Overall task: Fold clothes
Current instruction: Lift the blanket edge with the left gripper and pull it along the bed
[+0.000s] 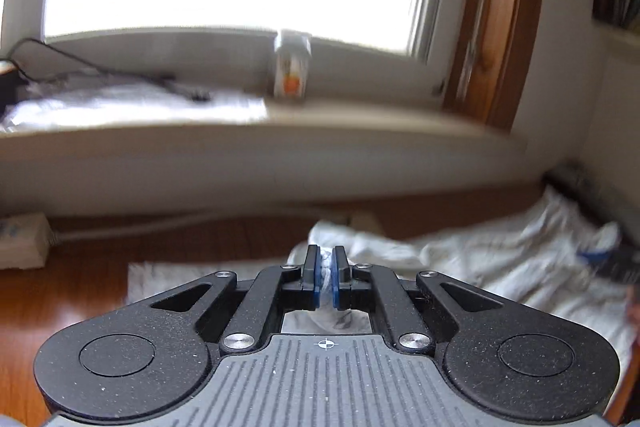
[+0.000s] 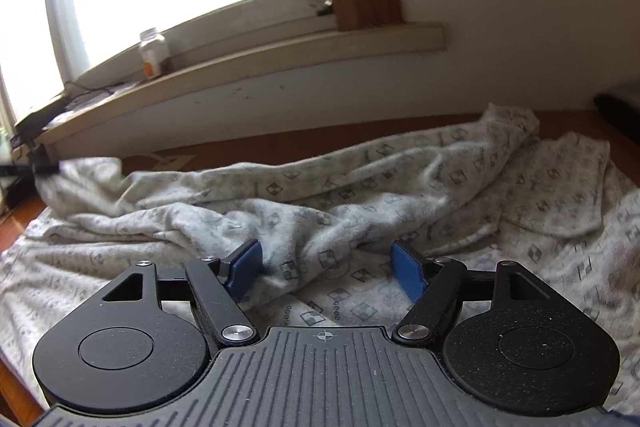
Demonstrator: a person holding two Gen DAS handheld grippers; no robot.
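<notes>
A white garment (image 2: 360, 195) printed with small grey squares lies crumpled on a wooden surface (image 1: 80, 307). My left gripper (image 1: 326, 277) is shut, and a pinch of the white cloth (image 1: 500, 259) shows between its blue pads. In the right wrist view that gripper (image 2: 44, 167) is a dark blur holding the garment's far left end. My right gripper (image 2: 326, 269) stands open low over the middle of the garment. A raised fold lies between its blue pads (image 2: 244, 273) and rests against the left one; the right pad is clear of it.
A window sill (image 2: 280, 55) runs along the wall behind, with a small jar (image 2: 154, 53) and cables (image 1: 120, 73) on it. A white box (image 1: 22, 239) sits at the left by the wall. A dark object (image 2: 620, 107) lies at the far right.
</notes>
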